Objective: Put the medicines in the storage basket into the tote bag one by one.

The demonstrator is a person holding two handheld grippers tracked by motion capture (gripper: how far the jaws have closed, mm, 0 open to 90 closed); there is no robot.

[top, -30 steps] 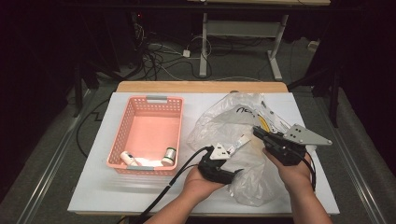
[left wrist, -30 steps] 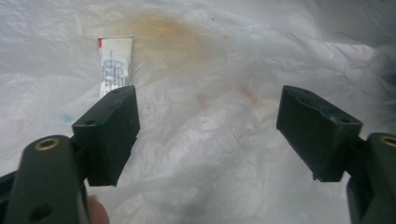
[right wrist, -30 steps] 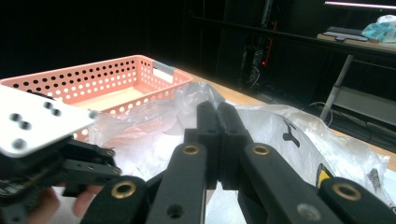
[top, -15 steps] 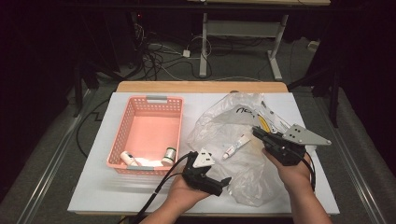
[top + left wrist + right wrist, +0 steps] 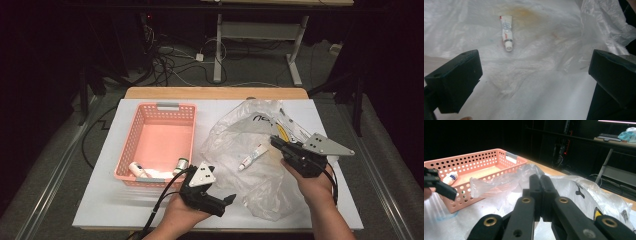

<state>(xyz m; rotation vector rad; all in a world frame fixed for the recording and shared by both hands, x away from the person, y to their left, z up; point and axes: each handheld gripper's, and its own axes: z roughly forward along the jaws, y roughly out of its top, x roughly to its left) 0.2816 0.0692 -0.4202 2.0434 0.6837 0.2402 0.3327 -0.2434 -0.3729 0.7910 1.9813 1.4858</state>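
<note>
The small tube (image 5: pixel 507 32) lies on the clear plastic bag (image 5: pixel 260 150), cap toward the left gripper (image 5: pixel 226 202), which hangs low over the desk (image 5: pixel 110 200) near the bag's front edge with its jaws wide apart and nothing between them. The right gripper (image 5: pixel 275 141) has its jaws pressed together on a fold of the bag's film near the bag's upper right part. The likeliest trouble, as I judge it, is the film: if the left jaws close low on the tube they could pinch loose plastic with it, so the bag lifts or the tube slips out. If the right gripper pulls on the fold, the film could shift and roll the tube out of line. A carry to the pink basket (image 5: pixel 150 150) could also clip its near rim. The left gripper view shows what the high view cannot: the tube's white cap, its print, a yellowish stain in the film beyond it, and the tube lying well ahead of the jaws and left of their centre. The right gripper view shows the closed jaws edge on and a small white bottle (image 5: pixel 450 178) through the basket's holed wall. The high view gives the layout: basket left, bag right, tube between the grippers.
</note>
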